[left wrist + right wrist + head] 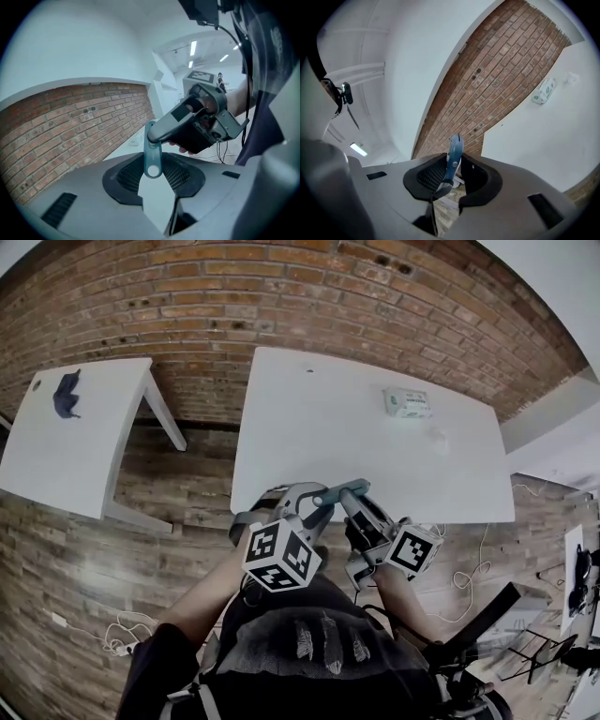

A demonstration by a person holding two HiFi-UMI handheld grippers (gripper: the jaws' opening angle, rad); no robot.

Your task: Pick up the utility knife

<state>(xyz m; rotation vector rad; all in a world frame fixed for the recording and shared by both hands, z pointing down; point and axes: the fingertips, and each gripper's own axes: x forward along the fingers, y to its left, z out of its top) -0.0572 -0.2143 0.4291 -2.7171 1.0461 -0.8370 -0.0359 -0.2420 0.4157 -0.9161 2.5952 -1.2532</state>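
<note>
Brick wall (281,287) behind, white table (375,446) in front of it. Just above the table's near edge, left gripper (317,501) and right gripper (354,502) tip to tip, each clamped on one end of the teal utility knife (341,489), held clear of the tabletop. Small green-and-white pack (408,402) near the far edge.

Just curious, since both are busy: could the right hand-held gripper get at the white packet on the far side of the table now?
Probably not yet: the right hand-held gripper is shut on the utility knife, and the packet lies far across the table.
</note>
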